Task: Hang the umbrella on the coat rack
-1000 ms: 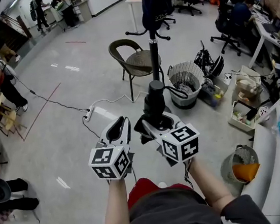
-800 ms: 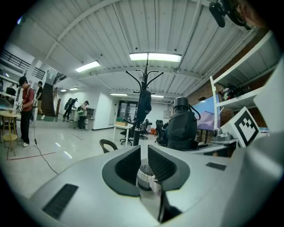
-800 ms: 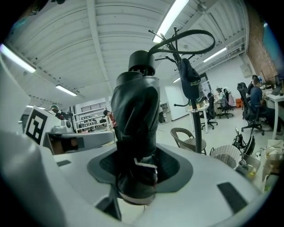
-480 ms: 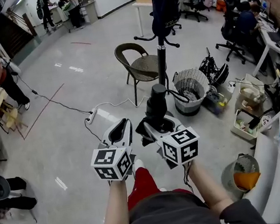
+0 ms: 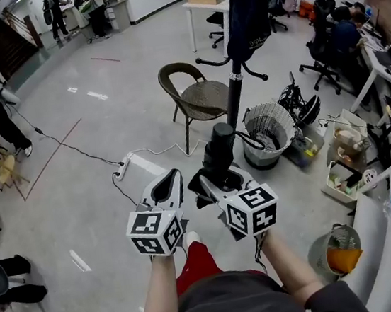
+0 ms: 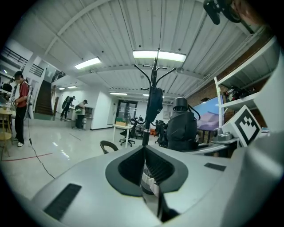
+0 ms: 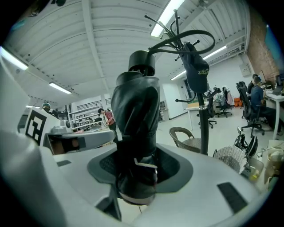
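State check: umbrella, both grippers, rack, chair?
Folded black umbrella: closed, upright, gripped, not hung yet.
Right gripper: shut on the umbrella.
Left gripper: jaws together, off the umbrella.
Black coat rack: upright, dark garment hanging on it.
Brown wicker chair: upright, unoccupied.

The umbrella (image 5: 218, 152), black and folded down into a short, thick bundle with a rounded cap on top, is standing nearly upright. Its lower end is sitting clamped between the jaws of the right claw (image 5: 220, 182). The coat rack (image 5: 235, 100), a slim black pole with curved hooks branching out at two heights, is standing upright on the floor beyond the umbrella, apart from it, and is carrying a dark cloth item (image 5: 244, 10) high up.
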`<state>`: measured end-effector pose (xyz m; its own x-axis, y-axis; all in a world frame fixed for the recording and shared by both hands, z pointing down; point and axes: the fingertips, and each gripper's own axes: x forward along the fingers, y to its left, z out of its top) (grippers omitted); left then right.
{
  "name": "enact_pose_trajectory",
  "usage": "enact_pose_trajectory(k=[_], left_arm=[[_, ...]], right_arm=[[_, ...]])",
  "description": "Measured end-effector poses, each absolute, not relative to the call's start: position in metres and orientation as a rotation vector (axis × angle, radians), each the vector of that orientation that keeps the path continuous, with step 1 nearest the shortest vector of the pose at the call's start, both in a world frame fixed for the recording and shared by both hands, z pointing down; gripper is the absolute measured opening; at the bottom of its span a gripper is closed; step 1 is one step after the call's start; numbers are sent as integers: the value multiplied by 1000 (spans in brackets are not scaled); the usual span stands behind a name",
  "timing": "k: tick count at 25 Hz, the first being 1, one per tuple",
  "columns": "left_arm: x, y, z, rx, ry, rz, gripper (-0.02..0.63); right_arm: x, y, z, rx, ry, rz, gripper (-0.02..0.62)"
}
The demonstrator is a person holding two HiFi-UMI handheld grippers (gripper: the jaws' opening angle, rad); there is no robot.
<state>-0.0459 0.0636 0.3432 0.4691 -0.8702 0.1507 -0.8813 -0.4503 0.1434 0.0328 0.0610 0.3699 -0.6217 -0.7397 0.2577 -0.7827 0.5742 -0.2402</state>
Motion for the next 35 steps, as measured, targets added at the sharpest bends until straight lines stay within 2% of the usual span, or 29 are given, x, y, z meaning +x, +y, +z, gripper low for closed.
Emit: enact_pose_trajectory(k=[22,35], left_arm=[[-134,-111,340,2569,-1390,65,12],[-144,-155,345,2590,-1302,74,12]], right_arm=[[-61,-111,357,1371,-2621,494,201],[-71,-164,354,1450,-2562,519,201]])
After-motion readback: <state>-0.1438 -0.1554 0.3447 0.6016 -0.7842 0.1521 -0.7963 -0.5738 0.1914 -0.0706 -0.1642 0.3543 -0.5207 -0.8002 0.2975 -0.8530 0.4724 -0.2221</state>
